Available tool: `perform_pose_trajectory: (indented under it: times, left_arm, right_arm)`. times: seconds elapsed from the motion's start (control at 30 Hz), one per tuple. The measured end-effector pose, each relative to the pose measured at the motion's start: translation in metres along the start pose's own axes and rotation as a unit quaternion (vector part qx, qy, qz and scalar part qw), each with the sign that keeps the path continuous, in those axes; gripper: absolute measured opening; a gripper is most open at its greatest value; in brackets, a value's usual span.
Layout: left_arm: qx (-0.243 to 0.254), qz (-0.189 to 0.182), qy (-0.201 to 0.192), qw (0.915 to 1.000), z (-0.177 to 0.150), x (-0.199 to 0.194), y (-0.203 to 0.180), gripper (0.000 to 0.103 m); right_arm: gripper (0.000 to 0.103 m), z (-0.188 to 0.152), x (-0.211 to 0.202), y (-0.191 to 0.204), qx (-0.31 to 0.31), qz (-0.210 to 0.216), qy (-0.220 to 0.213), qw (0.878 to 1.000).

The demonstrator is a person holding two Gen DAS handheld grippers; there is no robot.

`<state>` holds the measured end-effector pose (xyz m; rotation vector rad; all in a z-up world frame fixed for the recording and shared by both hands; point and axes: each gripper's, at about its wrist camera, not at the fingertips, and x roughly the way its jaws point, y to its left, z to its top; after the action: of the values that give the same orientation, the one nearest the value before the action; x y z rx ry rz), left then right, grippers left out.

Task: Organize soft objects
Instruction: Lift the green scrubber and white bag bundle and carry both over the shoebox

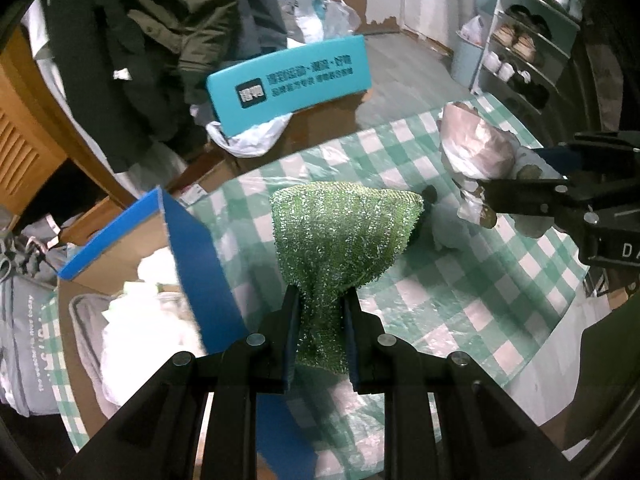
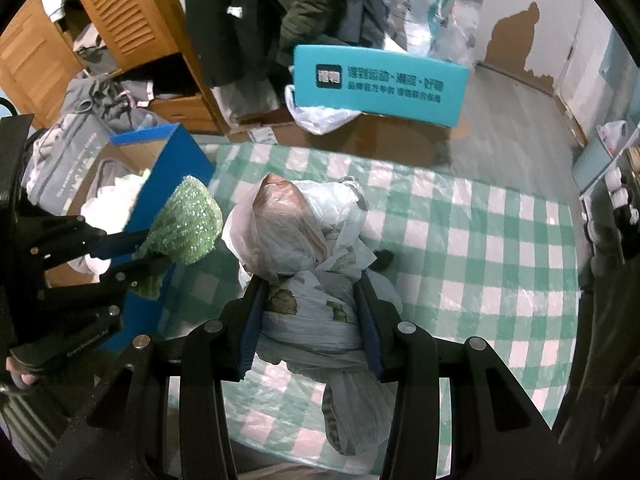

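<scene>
Up front, left gripper [image 1: 320,320] clamped on the near, narrow end of a green scouring cloth [image 1: 344,232], both fingers pinching the fabric into a waist. Long axis running away from the gripper, wide end flaring out toward the far side, held above the green-and-white checked tablecloth [image 1: 460,288]. Seen from the right wrist, same cloth [image 2: 184,224] bunched at the left of the scene, just beside the upright flap of the blue cardboard box [image 2: 168,184], left gripper [image 2: 136,252] reaching in from the left edge.

Right gripper [image 2: 310,316] closed on a plastic bag bundle [image 2: 296,240], fingers pressed against both sides of its tied middle. Bundle's long axis lying along the fingers: rounded pinkish end pointing to the far side, slack grey tail trailing near, under the gripper. From the left wrist, bundle [image 1: 476,148] at the right of the scene, right gripper [image 1: 520,188] coming in from the right edge. Contact between bundle and tablecloth impossible to judge.

Blue cardboard box [image 1: 120,240] open at the left edge of the table, white soft things inside. Teal signboard [image 1: 288,80] propped on the floor beyond the table; dark coats [image 1: 140,40] hanging at far left; shoe rack [image 1: 528,48] at far right.
</scene>
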<state>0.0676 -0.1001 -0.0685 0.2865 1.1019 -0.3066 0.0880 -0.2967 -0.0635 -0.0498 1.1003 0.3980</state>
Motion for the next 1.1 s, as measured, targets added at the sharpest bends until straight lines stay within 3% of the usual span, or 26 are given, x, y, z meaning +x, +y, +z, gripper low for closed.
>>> perform_pose_trajectory:
  times: [1.1]
  left_arm:
    - [-0.096,0.039,-0.029,0.9943,-0.028,-0.036,0.106,0.02]
  right_arm:
    - [0.043,0.065,0.023,0.11,-0.073,0.039,-0.005,0.997]
